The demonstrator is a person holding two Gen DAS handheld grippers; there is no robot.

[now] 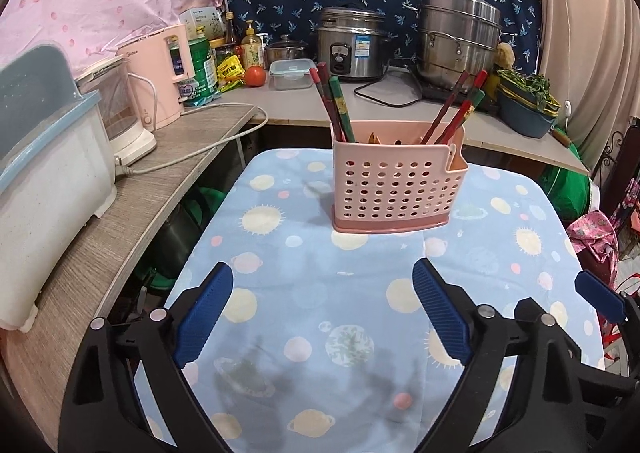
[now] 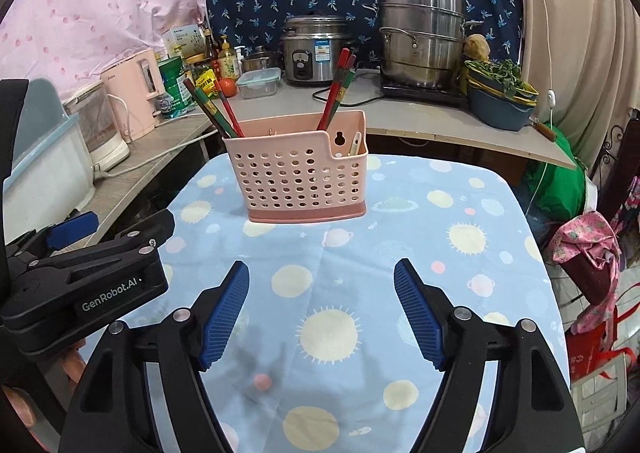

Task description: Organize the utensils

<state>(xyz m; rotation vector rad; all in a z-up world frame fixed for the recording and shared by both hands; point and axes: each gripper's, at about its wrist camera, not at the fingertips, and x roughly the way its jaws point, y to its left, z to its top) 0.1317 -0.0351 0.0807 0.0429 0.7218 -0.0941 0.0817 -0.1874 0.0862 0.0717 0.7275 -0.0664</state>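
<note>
Chopsticks [image 1: 336, 109] all sit in the basket [image 1: 396, 189]; counter [image 1: 320, 293] bare. My left tongs [image 1: 322, 315] and right tongs [image 2: 322, 317] released, empty. Looks done.

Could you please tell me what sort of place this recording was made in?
Most likely a home kitchen: a rice cooker and a stacked steel steamer pot stand on the counter, and a pink utensil holder holds chopsticks.

The surface [image 1: 280, 317] has a blue planet-print cloth [image 2: 460, 293] on it, with a pink holder [image 1: 396, 189] sitting on top.
</note>
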